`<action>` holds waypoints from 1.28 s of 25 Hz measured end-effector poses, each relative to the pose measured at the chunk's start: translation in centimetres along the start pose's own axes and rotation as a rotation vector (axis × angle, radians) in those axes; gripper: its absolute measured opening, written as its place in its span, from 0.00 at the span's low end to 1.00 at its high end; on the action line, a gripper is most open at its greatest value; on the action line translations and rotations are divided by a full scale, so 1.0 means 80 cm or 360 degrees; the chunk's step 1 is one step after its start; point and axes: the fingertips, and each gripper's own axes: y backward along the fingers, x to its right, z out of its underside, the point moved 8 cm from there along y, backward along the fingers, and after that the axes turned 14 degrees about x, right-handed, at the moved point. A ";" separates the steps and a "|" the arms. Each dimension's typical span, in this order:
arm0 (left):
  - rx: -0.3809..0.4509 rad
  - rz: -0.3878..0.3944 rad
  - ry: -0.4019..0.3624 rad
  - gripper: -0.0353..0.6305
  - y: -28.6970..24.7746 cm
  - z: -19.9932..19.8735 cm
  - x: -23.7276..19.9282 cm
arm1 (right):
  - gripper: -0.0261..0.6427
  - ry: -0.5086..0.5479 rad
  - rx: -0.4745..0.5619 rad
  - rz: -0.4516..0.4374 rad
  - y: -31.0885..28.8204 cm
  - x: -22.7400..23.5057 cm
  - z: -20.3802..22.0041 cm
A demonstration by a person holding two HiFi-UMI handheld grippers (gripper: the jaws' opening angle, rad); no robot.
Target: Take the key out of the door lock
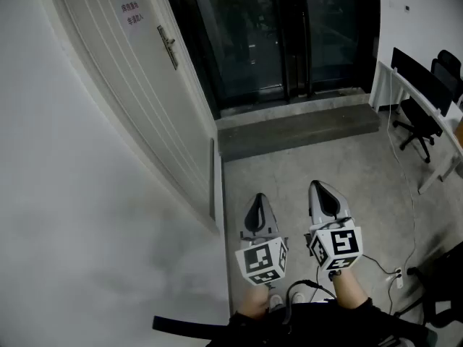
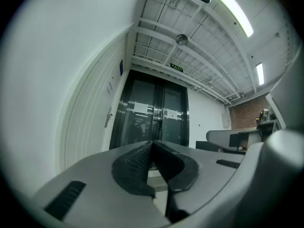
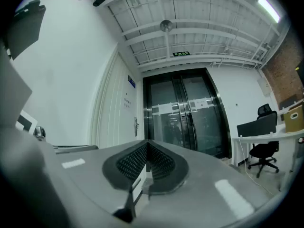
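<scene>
A pale panelled door point(image 1: 126, 71) stands along the left wall, with a metal handle and lock plate point(image 1: 168, 46) far ahead of both grippers. The same handle shows small in the left gripper view point(image 2: 109, 116) and in the right gripper view point(image 3: 136, 126). No key can be made out at this distance. My left gripper point(image 1: 259, 199) and right gripper point(image 1: 323, 187) hang side by side over the concrete floor, well short of the door handle. Both are shut with tips touching and nothing between them point(image 2: 152, 144) point(image 3: 147, 143).
Dark glass double doors point(image 1: 278, 31) close the corridor ahead, behind a raised grey step point(image 1: 296, 127). A white desk point(image 1: 419, 100) with black office chairs point(image 1: 416, 125) stands at the right. Cables and a power strip point(image 1: 397, 275) lie on the floor at lower right.
</scene>
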 end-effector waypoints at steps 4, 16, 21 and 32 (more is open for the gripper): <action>-0.0002 0.0010 0.0003 0.05 -0.003 0.003 -0.002 | 0.04 -0.0004 0.0008 0.0000 -0.004 0.001 0.003; -0.0017 0.0012 0.0009 0.05 -0.003 0.005 -0.014 | 0.04 -0.0083 0.0023 -0.0012 -0.009 -0.008 0.014; -0.0029 0.0027 0.0021 0.05 0.000 0.004 -0.023 | 0.04 -0.0083 0.0044 0.0010 -0.009 -0.020 0.017; -0.0103 0.0077 0.0044 0.05 0.004 0.026 -0.051 | 0.04 -0.0018 -0.0023 0.0075 -0.019 -0.040 0.044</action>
